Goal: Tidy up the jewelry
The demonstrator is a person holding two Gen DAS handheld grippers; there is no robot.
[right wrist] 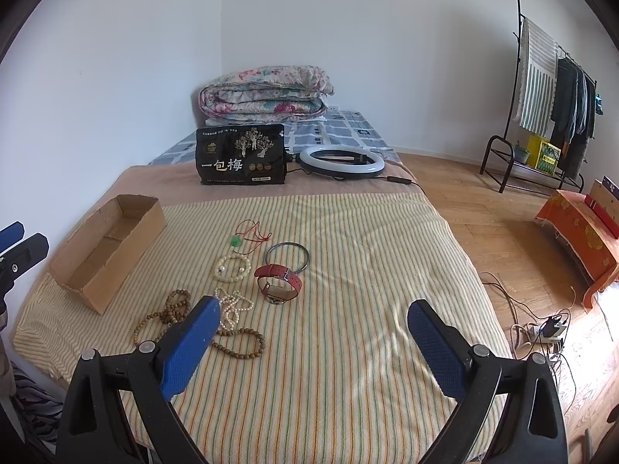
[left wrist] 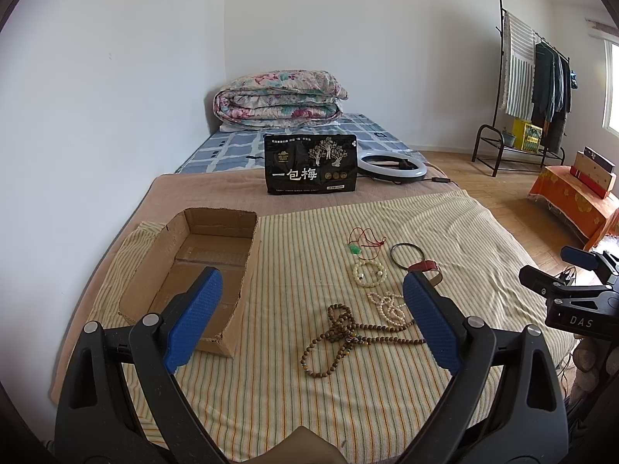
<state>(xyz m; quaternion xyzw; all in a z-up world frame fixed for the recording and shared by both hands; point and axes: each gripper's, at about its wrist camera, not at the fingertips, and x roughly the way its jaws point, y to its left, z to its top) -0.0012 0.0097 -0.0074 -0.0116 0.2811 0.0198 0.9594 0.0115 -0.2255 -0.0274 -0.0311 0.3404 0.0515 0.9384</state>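
Observation:
Jewelry lies on a striped cloth on the bed: a brown wooden bead string, a pearl strand, a cream bead bracelet, a green pendant on red cord, a dark bangle and a red strap watch. An empty cardboard box sits to their left. My left gripper is open above the beads. My right gripper is open over bare cloth right of them.
A black snack bag and a ring light stand further back, a folded floral quilt behind them. A clothes rack, an orange-covered low table and floor cables are to the right.

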